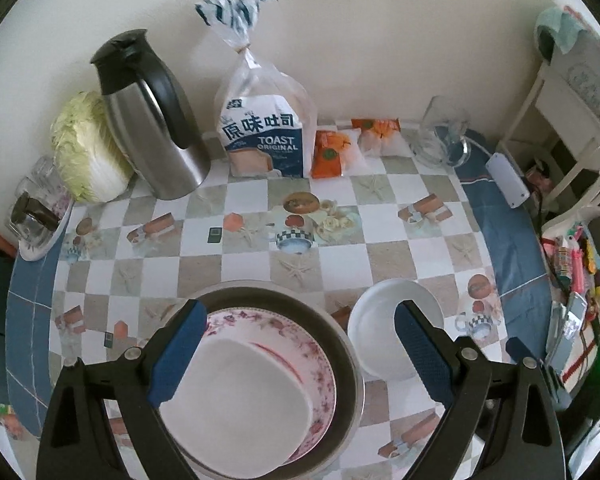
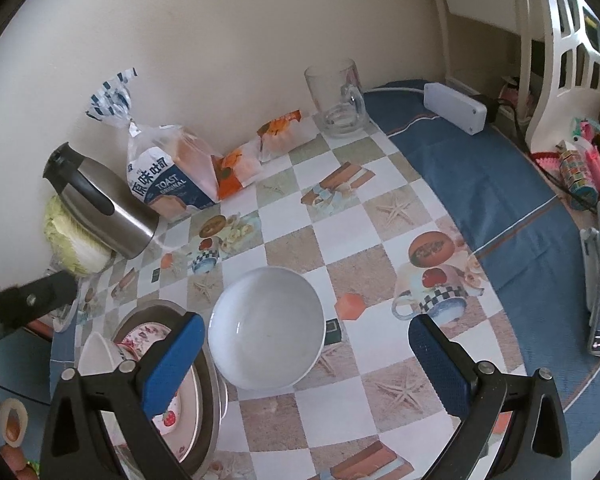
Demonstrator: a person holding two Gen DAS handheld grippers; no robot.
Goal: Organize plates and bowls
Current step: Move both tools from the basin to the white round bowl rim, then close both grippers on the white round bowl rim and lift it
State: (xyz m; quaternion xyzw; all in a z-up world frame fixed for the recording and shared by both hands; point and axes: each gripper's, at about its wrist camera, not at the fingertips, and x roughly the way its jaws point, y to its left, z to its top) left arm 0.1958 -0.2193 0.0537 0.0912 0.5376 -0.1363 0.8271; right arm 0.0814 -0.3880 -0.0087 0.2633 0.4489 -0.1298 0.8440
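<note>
Nearest, left gripper (image 1: 296, 354), blue-padded jaws spread wide, holding nothing, above a stack: white square dish (image 1: 240, 396) resting on a pink floral plate (image 1: 320, 364), both inside a round metal pan (image 1: 340, 332). Just right of the pan, apart from it, a white bowl (image 2: 266, 328), upright and empty on the checked tablecloth (image 2: 340, 248). Right gripper (image 2: 304, 364) likewise wide open and empty, jaws either side of the bowl's near rim, not touching. Further back against the wall, from left: cabbage (image 1: 86, 152), steel thermos jug (image 1: 152, 120), toast loaf in its bag (image 1: 264, 132), orange packets (image 1: 334, 152), glass mug (image 2: 338, 96).
</note>
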